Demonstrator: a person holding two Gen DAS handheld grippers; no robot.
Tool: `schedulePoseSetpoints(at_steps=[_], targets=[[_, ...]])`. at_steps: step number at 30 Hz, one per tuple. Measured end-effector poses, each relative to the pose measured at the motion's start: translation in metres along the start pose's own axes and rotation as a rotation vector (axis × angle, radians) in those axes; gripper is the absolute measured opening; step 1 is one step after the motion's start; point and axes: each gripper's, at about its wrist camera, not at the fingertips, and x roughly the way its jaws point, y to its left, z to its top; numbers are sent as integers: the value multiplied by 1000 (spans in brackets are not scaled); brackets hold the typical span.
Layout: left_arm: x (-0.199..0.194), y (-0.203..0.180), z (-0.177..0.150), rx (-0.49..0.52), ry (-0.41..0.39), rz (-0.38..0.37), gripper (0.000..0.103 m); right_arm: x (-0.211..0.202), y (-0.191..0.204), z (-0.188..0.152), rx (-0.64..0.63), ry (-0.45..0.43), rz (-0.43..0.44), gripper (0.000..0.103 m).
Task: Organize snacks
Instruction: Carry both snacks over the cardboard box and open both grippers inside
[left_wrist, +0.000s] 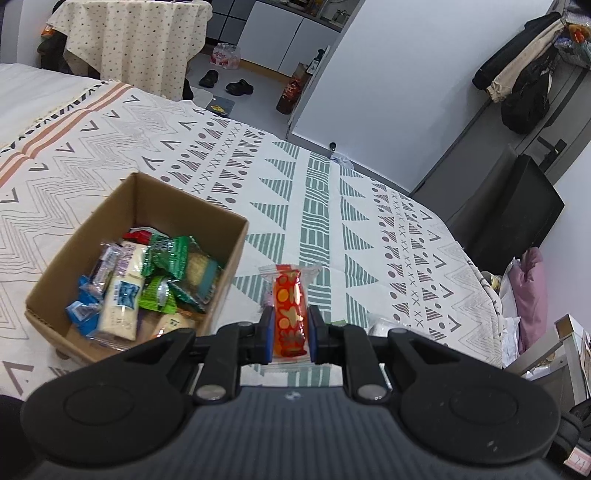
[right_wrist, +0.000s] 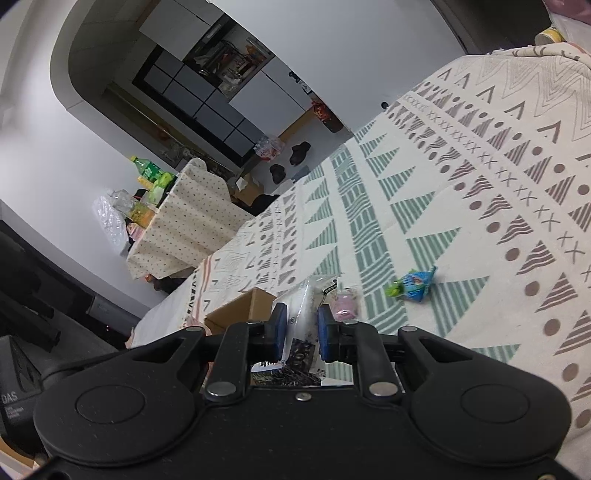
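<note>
While an orange packet (left_wrist: 290, 314) is clamped upright between the blue pads (left_wrist: 268, 334) of the left gripper (left_wrist: 290, 332), it is held above the patterned bedspread (left_wrist: 332, 206), just to the right of the box (left_wrist: 192, 210). Clear crimped ends are seen at the top of the packet, and round yellow marks run down its face. The box, of brown cardboard and open at the top, is set on the bedspread and is filled with wrapped snacks: green packets (left_wrist: 166, 254), pale white ones (left_wrist: 123, 295) and small blue ones (left_wrist: 83, 310) are piled together inside. In the right wrist view, the right gripper (right_wrist: 300, 328) is closed on a white packet (right_wrist: 301, 314) with dark print on its lower part, gripped between the blue pads (right_wrist: 280, 326). A corner of the box (right_wrist: 240, 306) is seen just left of it. A pink packet (right_wrist: 345, 304) is lying on the bedspread (right_wrist: 480, 184) just beyond the right finger, and a blue and green packet (right_wrist: 413, 284) is lying farther right, apart from the pink one. A table draped in a dotted cloth (right_wrist: 184, 221) is seen beyond the bed, with bottles (right_wrist: 147, 173) on it.
</note>
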Motion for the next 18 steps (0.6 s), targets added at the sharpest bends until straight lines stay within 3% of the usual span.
schedulePoseSetpoints(at_steps=[18], targets=[[-32,55,29,-60,-42,27,16,24,57,-1,-44,3,37,17]])
